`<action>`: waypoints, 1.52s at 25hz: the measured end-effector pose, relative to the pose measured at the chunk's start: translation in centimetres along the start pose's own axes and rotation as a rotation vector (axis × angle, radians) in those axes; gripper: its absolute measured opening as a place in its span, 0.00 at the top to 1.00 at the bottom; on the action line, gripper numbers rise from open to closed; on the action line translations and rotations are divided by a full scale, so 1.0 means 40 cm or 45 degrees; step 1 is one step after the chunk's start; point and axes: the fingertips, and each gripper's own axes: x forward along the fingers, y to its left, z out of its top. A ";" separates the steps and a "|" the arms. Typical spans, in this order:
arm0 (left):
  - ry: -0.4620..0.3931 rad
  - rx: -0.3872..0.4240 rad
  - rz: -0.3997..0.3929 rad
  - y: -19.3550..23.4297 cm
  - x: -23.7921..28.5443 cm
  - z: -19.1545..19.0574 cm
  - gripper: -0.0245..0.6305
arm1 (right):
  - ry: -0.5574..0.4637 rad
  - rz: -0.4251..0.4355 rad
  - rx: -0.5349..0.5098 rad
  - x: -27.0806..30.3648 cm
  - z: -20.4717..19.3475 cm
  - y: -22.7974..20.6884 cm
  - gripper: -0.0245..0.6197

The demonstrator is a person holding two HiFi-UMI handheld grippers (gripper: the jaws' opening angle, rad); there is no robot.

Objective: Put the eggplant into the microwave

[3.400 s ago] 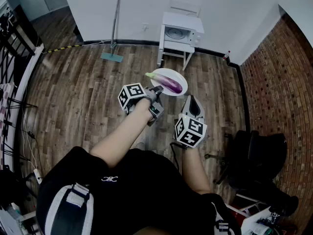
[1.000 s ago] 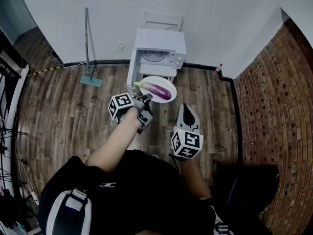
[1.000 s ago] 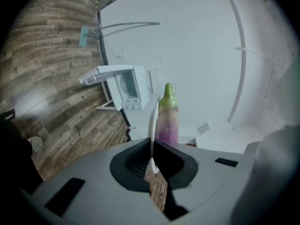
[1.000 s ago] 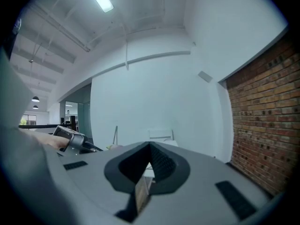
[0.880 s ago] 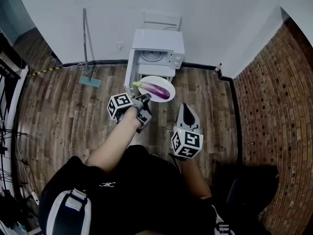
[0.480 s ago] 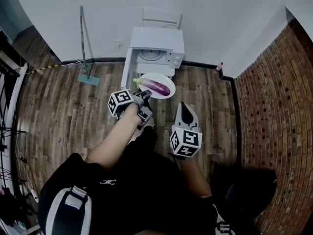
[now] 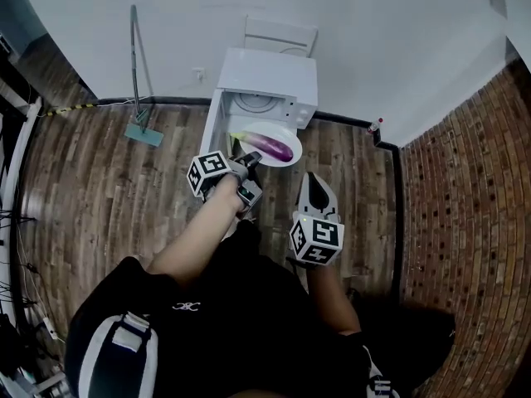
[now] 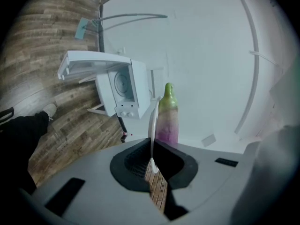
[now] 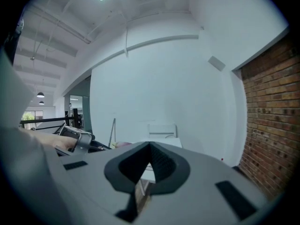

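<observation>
Item one, left gripper (image 8: 151, 161): jaws pinched tight on the plate (image 8: 152, 118) rim; the eggplant (image 7: 276, 146) lies on it, just before the microwave (image 7: 270, 77) mouth. Item two, right gripper (image 9: 149, 165): jaws together, empty. Risk, we judge: the one-edge grip tilts and the eggplant rolls off.

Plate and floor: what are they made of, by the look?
The plate: smooth white, thin rim, likely ceramic or melamine; can't tell which. The floor: brown planks with visible grain and seams, wood or wood-look laminate.
</observation>
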 end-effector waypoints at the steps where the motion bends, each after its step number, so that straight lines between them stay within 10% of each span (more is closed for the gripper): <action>1: -0.002 -0.002 0.001 -0.004 0.022 0.015 0.94 | 0.009 0.010 0.005 0.033 0.009 -0.008 0.95; 25: 0.032 0.006 0.036 -0.065 0.393 0.300 0.94 | 0.052 0.137 -0.010 0.660 0.143 -0.103 0.94; 38: -0.417 -0.151 0.050 0.003 0.465 0.348 0.94 | 0.158 0.670 -0.164 0.869 0.124 -0.110 0.94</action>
